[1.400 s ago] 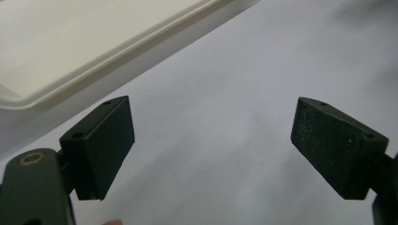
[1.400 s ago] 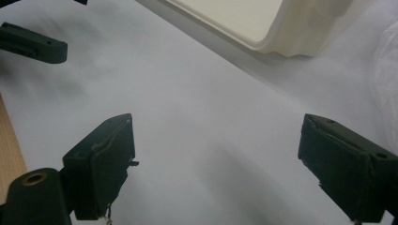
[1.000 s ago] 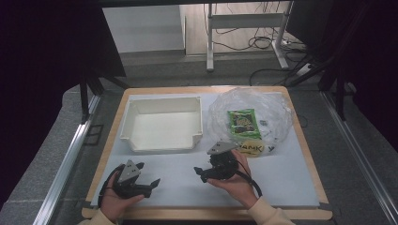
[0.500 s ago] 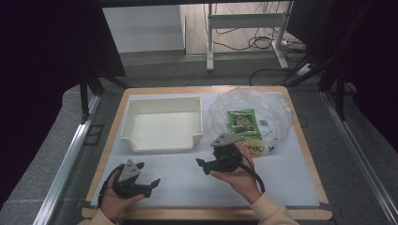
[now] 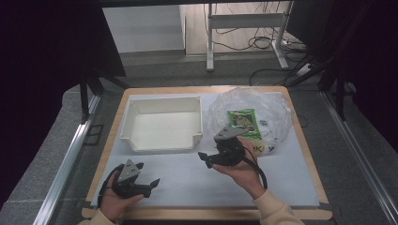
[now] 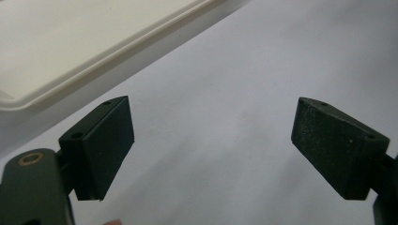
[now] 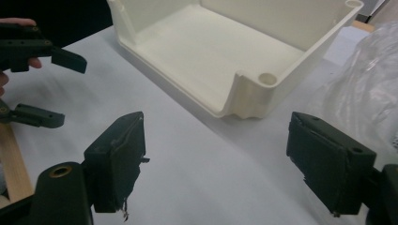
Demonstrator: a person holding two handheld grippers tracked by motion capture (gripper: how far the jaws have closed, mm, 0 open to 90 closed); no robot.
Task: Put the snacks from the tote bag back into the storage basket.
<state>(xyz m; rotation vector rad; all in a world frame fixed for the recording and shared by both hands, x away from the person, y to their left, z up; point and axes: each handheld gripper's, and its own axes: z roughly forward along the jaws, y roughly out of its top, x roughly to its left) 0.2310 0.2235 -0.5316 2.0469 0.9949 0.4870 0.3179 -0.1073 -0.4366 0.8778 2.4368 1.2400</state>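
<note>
My left gripper (image 5: 151, 183) rests low over the white mat (image 5: 187, 183) at the front left, open, with nothing between its pads (image 6: 211, 145). My right gripper (image 5: 203, 157) is held above the mat's middle, in front of the clear plastic bag (image 5: 253, 112), and points left toward the white bin (image 5: 162, 140). Its jaws have just been closing a little but stand wide apart with nothing between them (image 7: 220, 159). A green packet (image 5: 242, 121) lies inside the bag. In the right gripper view the bin's near corner (image 7: 244, 93) lies ahead and the left gripper (image 7: 47, 84) shows at the left.
The mat lies on a wooden board (image 5: 300, 126) whose rim frames it. The empty bin takes the back left, and its rim (image 6: 70, 70) crosses the left gripper view. The crumpled bag (image 7: 366, 89) fills the back right. Dark posts and floor cables lie beyond the table.
The right hand has lifted its gripper and carried it a little farther from the front edge, toward the bag. The left hand and gripper have stayed put.
</note>
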